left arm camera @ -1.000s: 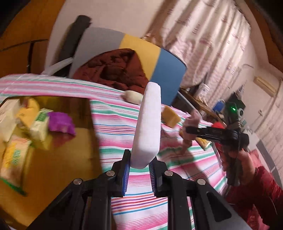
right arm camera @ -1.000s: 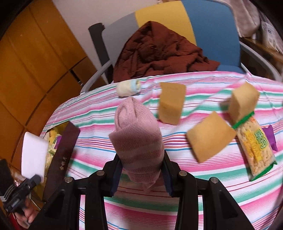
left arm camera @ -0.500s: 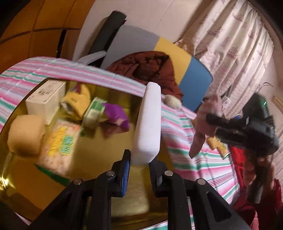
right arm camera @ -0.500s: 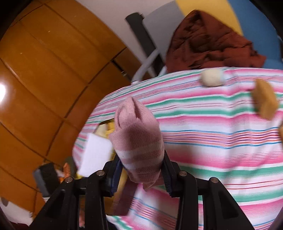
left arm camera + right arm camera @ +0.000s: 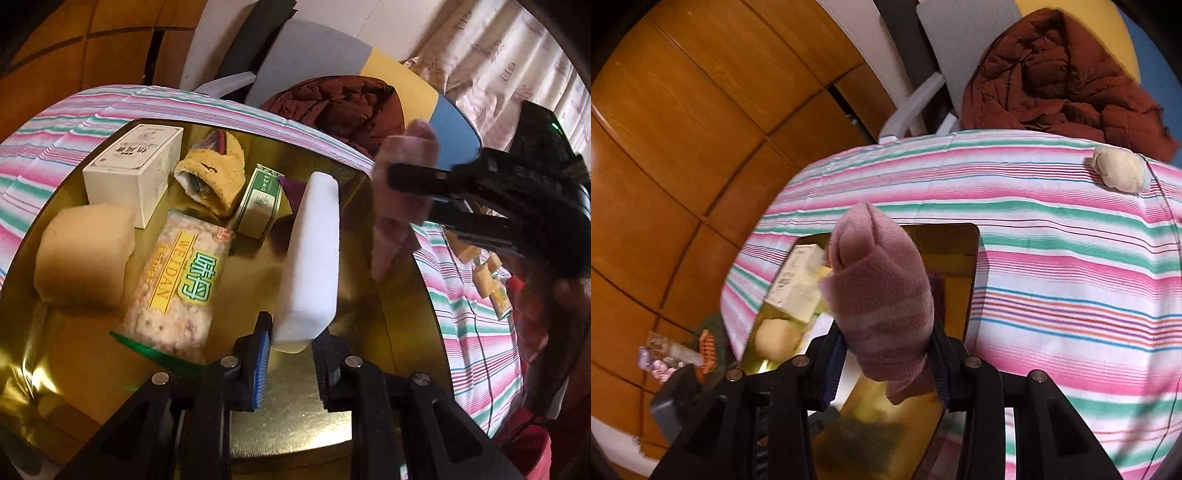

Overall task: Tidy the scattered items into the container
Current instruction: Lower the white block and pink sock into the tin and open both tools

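While we hover over the gold container, our left tool has the white foam block standing up between its jaws, which are just starting to ease apart, with the block seemingly leaning only on the right one; we judge this the start of letting it drop onto the bare floor near us. Just beyond, on the left, lie the things already tidied: a snack packet, a tan sponge, a white box, a yellow sock and a green carton. Our right tool stays clenched on the pink sock above the container's right side, held high, probably to clear the rim. Farther right, on the striped counter, a cream bundle and a few sponges wait scattered.
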`<action>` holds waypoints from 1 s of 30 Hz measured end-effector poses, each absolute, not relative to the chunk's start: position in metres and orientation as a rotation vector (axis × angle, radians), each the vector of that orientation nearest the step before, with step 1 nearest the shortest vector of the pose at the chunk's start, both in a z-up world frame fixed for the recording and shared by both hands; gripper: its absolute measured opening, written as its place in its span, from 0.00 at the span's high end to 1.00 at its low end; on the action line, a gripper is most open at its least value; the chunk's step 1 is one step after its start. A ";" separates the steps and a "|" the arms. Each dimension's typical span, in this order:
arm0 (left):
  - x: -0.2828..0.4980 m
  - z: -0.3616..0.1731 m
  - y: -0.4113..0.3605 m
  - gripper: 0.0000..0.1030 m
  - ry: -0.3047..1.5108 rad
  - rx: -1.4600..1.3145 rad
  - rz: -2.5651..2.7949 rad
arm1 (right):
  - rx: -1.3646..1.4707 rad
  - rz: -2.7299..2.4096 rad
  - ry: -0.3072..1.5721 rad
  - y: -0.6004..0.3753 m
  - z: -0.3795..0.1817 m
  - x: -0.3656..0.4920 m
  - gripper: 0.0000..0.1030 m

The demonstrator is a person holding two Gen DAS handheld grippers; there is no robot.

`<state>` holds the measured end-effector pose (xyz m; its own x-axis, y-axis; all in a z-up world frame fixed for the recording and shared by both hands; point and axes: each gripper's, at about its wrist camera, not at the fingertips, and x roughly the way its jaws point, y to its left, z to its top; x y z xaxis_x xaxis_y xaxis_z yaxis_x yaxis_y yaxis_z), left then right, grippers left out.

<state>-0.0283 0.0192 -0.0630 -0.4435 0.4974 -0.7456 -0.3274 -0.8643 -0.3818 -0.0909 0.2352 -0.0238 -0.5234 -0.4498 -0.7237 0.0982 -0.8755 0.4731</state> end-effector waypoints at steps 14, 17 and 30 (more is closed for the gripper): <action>-0.018 -0.050 0.007 0.57 -0.246 -1.261 2.394 | 1.278 -2.602 -0.524 0.231 -0.017 -0.105 0.25; -0.013 -0.040 0.002 0.56 -0.269 -1.189 2.453 | 1.215 -2.620 -0.476 0.229 -0.006 -0.096 0.25; -0.039 -0.037 -0.018 0.56 -0.293 -1.250 2.616 | 1.078 -2.687 -0.409 0.254 0.020 -0.047 0.20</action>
<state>-0.0393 -0.0176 -0.0374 -0.6112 0.2877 -0.7374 -0.1175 -0.9543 -0.2749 -0.0470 0.2538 0.0198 -0.7077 -0.3009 -0.6392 0.0970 -0.9376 0.3339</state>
